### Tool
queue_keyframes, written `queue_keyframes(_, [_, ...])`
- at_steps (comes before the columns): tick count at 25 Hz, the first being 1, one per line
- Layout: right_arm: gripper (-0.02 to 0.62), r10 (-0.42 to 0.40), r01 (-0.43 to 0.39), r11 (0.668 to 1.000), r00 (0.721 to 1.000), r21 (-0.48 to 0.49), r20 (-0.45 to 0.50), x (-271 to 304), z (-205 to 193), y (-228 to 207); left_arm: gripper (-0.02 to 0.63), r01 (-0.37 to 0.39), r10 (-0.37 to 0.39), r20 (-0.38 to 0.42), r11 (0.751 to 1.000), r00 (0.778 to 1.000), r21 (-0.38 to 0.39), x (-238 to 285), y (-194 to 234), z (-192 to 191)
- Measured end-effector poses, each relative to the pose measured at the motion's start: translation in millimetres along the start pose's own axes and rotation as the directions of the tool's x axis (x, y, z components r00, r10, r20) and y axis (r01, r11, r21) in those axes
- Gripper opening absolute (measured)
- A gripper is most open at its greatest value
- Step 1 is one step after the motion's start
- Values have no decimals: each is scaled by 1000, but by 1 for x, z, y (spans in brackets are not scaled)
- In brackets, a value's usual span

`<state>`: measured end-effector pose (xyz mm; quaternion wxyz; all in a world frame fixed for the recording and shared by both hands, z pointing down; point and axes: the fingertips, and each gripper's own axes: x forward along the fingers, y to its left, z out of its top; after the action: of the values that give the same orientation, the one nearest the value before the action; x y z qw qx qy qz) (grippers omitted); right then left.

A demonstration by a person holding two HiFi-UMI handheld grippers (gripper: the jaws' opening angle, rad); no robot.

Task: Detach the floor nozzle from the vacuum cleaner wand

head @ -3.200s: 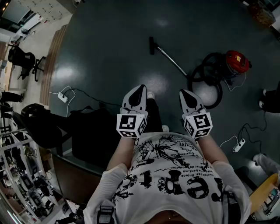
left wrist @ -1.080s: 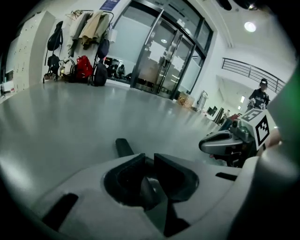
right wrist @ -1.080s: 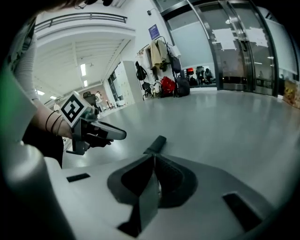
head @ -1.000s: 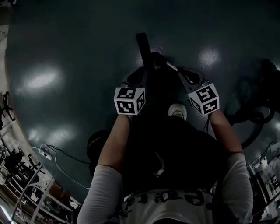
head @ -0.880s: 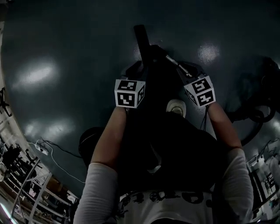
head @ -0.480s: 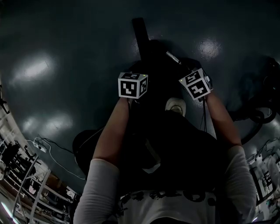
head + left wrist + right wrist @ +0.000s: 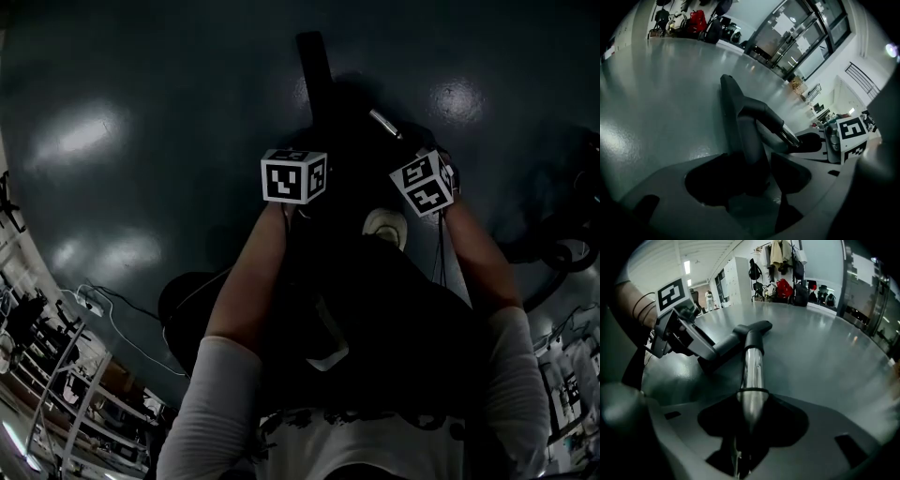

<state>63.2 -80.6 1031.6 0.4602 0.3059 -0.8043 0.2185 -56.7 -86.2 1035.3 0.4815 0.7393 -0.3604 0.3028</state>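
The black floor nozzle (image 7: 312, 70) lies on the dark floor, its neck joined to the metal wand (image 7: 385, 124). In the left gripper view the nozzle's neck (image 7: 750, 140) runs down between the jaws of my left gripper (image 7: 754, 185). Those jaws have just been opening and stand apart around the neck. In the right gripper view the shiny wand (image 7: 752, 376) passes between the jaws of my right gripper (image 7: 750, 427). They have just been opening too and stand wide round the tube. Both marker cubes (image 7: 293, 175) hide the fingers in the head view.
The person's white shoe (image 7: 384, 225) stands just behind the grippers. The vacuum's black hose (image 7: 562, 248) coils at the right. A cable with a power strip (image 7: 89, 300) and shelving lie at the lower left. Coats and bags (image 7: 787, 287) hang along the far wall.
The person has walked up to the nozzle. Both grippers have dropped and tipped forward, so their fingers, visible a second ago, are now hidden under the cubes.
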Motion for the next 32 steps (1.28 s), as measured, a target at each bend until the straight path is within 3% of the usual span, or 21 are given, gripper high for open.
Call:
queue_keyframes(2, [183,-15,15,1000,1000,-18,23,-9,5,4,281,35,-35,-1,999,999,20,2,-3,1])
queue_keyframes(5, [183,-35,37,998,997,-41,62,-40,21,15,287,150,-152,39,987,988,52,-13,-29,13])
queue_keyframes(10, [183,-38,44,998,992,-44,123,-81,45,12,285,287,-280,225,958,933,5,-45,-61,56])
queue_keyframes(11, [183,-30,37,998,989,-44,141,-88,52,14,277,301,-290,253,953,923,-7,-52,-64,66])
queue_keyframes(12, [183,-28,35,998,987,-44,160,-95,59,16,210,310,-296,268,950,917,-13,-58,-68,75])
queue_keyframes(14, [183,-37,45,998,979,-34,200,-109,73,17,176,324,-309,285,946,907,-8,-73,-77,91])
queue_keyframes(19, [183,-62,66,998,966,-7,249,-133,92,16,158,283,-279,325,958,903,36,-104,-93,115])
queue_keyframes(25, [183,-85,96,995,968,-36,234,-133,90,17,158,248,-239,319,969,917,13,-107,-90,110])
queue_keyframes(32, [183,1,-1,1000,982,1,189,-115,84,25,166,167,-156,310,986,938,-10,-99,-70,102])
